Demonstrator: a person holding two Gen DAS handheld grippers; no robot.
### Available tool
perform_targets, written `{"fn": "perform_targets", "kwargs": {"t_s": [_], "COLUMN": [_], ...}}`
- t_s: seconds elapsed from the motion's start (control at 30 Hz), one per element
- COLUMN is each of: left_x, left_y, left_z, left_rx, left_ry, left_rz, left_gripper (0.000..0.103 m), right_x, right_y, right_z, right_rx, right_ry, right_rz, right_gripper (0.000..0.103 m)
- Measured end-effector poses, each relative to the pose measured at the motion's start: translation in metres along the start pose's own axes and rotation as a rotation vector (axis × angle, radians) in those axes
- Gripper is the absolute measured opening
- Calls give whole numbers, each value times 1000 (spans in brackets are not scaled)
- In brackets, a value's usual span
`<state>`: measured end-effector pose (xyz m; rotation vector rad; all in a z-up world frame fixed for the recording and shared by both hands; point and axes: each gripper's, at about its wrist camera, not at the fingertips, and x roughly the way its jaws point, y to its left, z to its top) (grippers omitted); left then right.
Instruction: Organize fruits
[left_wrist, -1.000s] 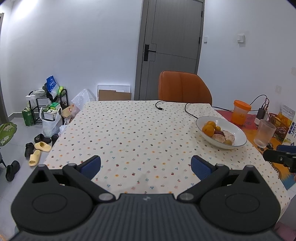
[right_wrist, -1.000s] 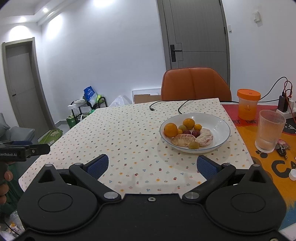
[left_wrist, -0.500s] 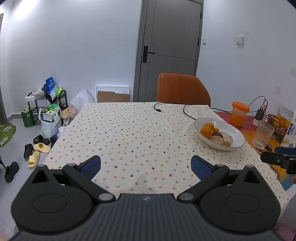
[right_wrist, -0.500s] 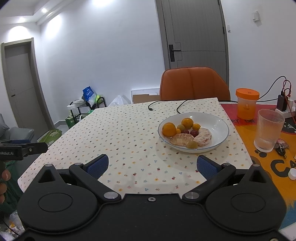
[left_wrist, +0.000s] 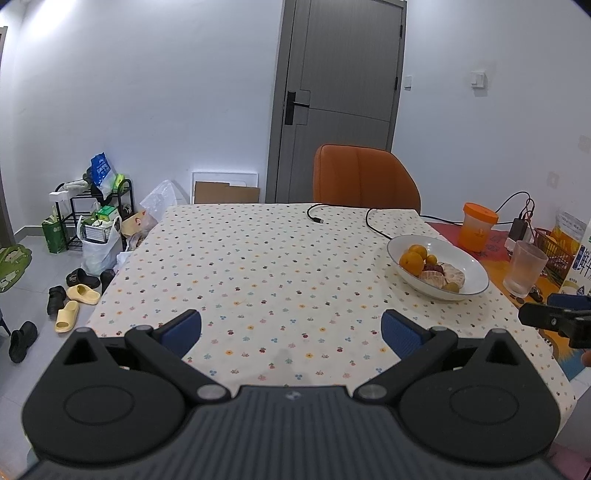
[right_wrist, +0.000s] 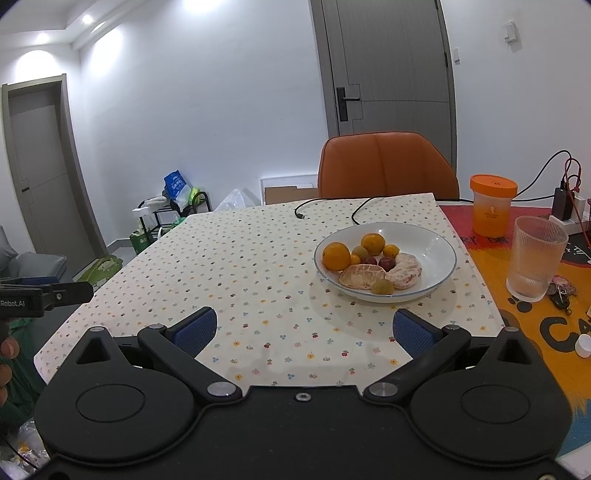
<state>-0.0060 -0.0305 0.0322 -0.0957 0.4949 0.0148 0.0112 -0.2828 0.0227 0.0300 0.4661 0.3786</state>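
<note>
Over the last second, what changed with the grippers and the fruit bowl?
Little. The left gripper drew back slightly, so the bowl looks a bit farther off in its view; the right gripper barely shifted. Both stay open and empty. The fruit is still untouched in the bowl.

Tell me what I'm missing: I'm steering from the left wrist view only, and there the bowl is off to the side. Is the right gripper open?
Observer: Yes. The right gripper is open with nothing between its jaws, and it is short of the bowl.
Operator: Any fruit hidden from me?
Observer: A second green fruit sits between the two big oranges.
Operator: Any clutter near the glass?
Observer: A white cap lies on the orange mat, nearer to us than the glass.
</note>
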Motion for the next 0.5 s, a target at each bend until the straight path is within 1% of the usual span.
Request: {"fn": "perform_targets", "kwargs": {"t_s": [0.17, 0.33, 0.5], "left_x": [-1, -5, -3], "left_y": [0, -3, -4], "left_z": [0, -3, -3], "left_rx": [1, 14, 13], "left_ry": [-3, -27, -20], "left_rz": [-3, -18, -20], "left_gripper": [103, 103, 103], "right_x": [0, 1, 2], "right_y": [-1, -1, 0], "right_z": [0, -1, -2], "right_rx": [-1, -2, -1], "right_ry": [0, 5, 8], "right_rz": [-1, -3, -6], "right_gripper": [103, 103, 103]}}
